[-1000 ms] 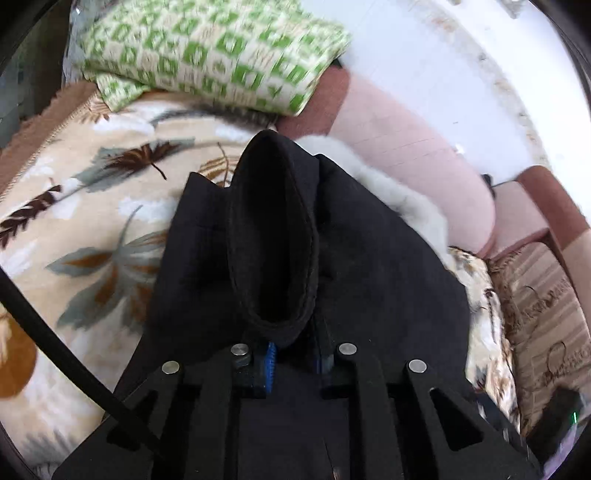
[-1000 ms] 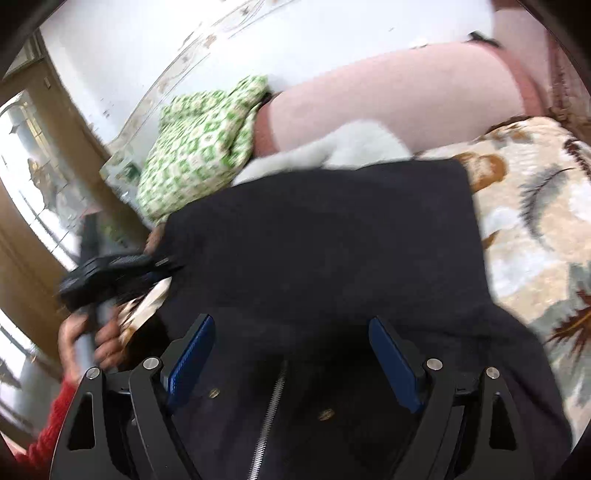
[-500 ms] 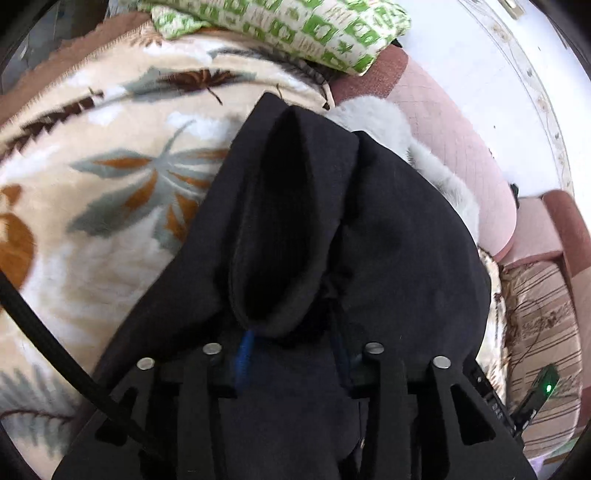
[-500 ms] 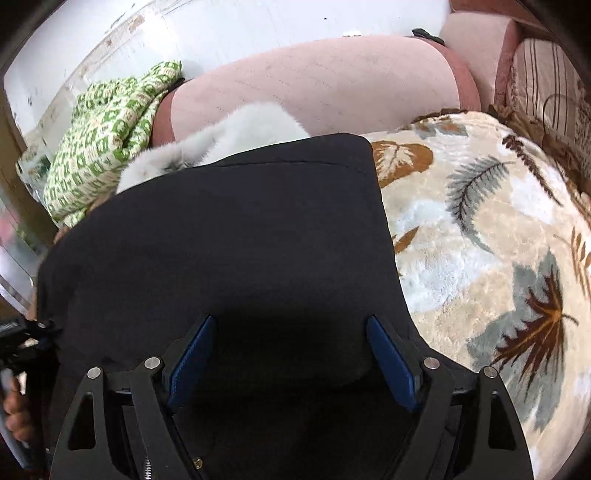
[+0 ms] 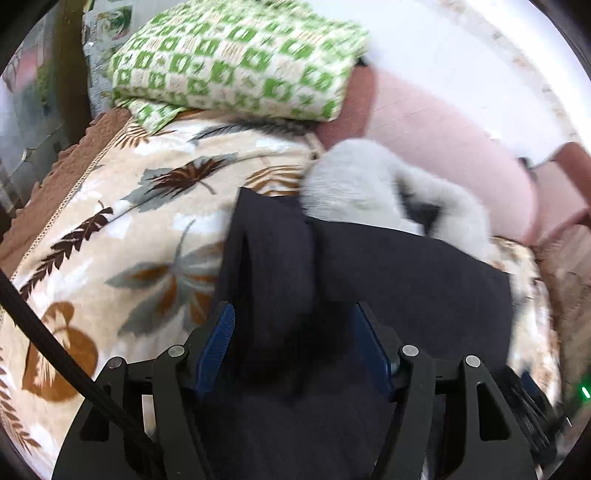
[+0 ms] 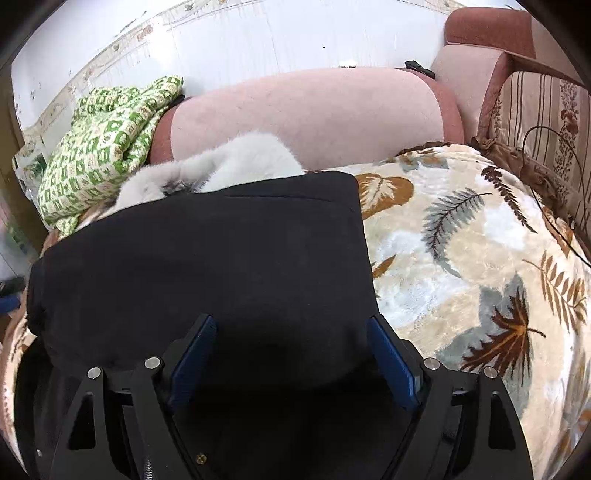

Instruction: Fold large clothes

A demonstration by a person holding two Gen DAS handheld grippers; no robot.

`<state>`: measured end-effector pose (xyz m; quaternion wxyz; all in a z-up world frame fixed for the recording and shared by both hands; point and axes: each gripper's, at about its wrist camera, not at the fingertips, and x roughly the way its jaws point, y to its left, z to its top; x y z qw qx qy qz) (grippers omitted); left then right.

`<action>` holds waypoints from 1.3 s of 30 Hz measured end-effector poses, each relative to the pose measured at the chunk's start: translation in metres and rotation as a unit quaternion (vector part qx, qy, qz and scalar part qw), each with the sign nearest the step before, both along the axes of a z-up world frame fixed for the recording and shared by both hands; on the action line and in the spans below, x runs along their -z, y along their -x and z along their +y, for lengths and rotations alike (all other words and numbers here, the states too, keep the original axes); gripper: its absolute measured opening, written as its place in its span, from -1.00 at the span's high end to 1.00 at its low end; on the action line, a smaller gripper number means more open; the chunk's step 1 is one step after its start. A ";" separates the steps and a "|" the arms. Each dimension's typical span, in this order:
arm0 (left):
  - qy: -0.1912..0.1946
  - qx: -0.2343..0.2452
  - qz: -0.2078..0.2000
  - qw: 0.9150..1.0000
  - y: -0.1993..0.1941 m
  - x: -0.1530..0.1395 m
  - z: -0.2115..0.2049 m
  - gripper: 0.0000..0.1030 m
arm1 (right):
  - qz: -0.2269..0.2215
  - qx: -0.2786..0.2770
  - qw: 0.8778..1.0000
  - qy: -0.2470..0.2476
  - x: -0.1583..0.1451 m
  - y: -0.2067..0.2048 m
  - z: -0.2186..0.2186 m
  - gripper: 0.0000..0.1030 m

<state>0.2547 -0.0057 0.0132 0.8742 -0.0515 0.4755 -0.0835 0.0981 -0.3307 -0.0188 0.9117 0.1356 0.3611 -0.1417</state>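
Left hand-held gripper (image 5: 291, 343): jaws have just been opening and now stand fairly wide. A folded sleeve (image 5: 273, 266) of the black coat (image 5: 406, 280) lies between the blue pads (image 5: 216, 347), but neither pad presses on it; it rests on the coat body, released.

Right hand-held gripper (image 6: 291, 360): jaws wide apart, nothing gripped. Black cloth lies beneath and between the pads (image 6: 391, 363), which stand clear of it as far as the view shows.

Black coat (image 6: 207, 266): spread flat on the leaf-patterned blanket (image 6: 461, 258) covering the sofa seat. In the right wrist view its far edge runs straight and its right-hand corner is square, suggesting a tidy fold line (the near part is lost in shadow under the gripper). A pale fur collar (image 6: 221, 170) sticks out from the far edge, lying against the pink sofa back (image 6: 314, 110).

Surroundings: a green-and-cream checked cloth (image 5: 236, 62) sits bundled at the far left end of the sofa, clear of the coat. A striped cushion (image 6: 535, 110) leans at the right end, well apart from it. A black cable (image 5: 48, 343) crosses the lower left of the left wrist view. White wall (image 6: 240, 33) behind.
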 end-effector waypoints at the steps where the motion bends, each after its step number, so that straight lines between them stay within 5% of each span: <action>1: -0.016 -0.008 0.014 1.000 -0.011 0.011 -0.001 -0.26 | 0.005 0.002 1.000 -0.002 0.002 -0.002 -0.001 -0.69; 4: -0.022 -0.017 0.050 0.998 -0.034 0.044 0.003 -0.41 | 0.013 0.004 1.000 -0.008 0.006 -0.004 -0.005 -0.69; 9: -0.036 -0.031 0.043 0.998 -0.043 0.061 0.004 -0.83 | 0.013 -0.001 1.000 0.005 0.005 -0.005 -0.001 -0.69; 14: 0.000 -0.046 0.044 0.998 -0.029 0.047 0.018 -0.75 | -0.005 0.001 1.000 0.024 -0.003 0.000 0.005 -0.69; 18: 0.005 -0.046 0.012 0.999 0.020 0.023 0.028 -0.75 | -0.024 0.000 0.999 0.047 -0.010 0.004 0.013 -0.69; 23: 0.000 -0.060 -0.005 0.998 0.070 0.020 0.045 -0.75 | -0.024 -0.005 0.997 0.067 -0.006 0.007 0.026 -0.68; 29: -0.030 -0.078 -0.057 0.995 0.079 0.021 0.067 -0.75 | -0.047 -0.020 0.996 0.072 -0.026 0.014 0.049 -0.61; 32: -0.010 -0.093 -0.045 0.995 0.074 0.026 0.082 -0.75 | -0.033 -0.061 0.995 0.071 -0.040 -0.015 0.076 -0.34; 34: 0.022 -0.099 -0.030 0.994 0.072 0.027 0.093 -0.75 | -0.026 -0.098 0.991 0.091 -0.045 -0.041 0.105 0.05; 39: 0.040 -0.108 -0.033 0.993 0.071 0.023 0.103 -0.75 | 0.008 -0.199 0.976 0.092 -0.035 -0.132 0.188 0.18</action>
